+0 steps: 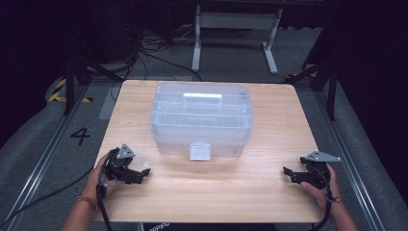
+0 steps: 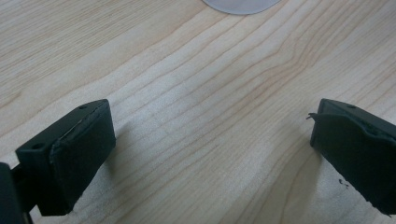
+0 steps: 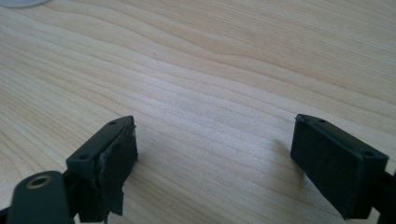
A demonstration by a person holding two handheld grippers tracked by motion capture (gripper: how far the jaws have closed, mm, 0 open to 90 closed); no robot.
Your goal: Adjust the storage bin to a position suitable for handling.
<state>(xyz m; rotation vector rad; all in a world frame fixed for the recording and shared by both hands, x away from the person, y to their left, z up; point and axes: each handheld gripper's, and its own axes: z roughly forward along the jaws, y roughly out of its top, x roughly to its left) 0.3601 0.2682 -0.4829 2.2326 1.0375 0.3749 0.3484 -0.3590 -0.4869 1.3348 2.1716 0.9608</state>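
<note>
One clear plastic box (image 1: 202,118) sits at the middle of the table (image 1: 269,192), a little toward the far edge. Its long axis runs left to right across the table, so its broad front wall faces the person. A white latch (image 1: 199,150) hangs at the centre of that front wall, pointing toward the near edge, and a white handle (image 1: 202,96) lies flat along the lid, in line with the box's length. The lid is down. Through the walls I can see dividers, though what lies in them I cannot tell.

Nearer the person, the left gripper (image 1: 143,174) rests low over the wood at the near left, well apart from the box, its tips aimed inward toward the table's centre. In its own view the jaws stand wide apart with bare wood between them.

Across the table, the right gripper (image 1: 287,172) is held at the near right, also well apart from the box, tips pointing inward toward the left one. Its jaws gape too, nothing between them but wood grain.
</note>
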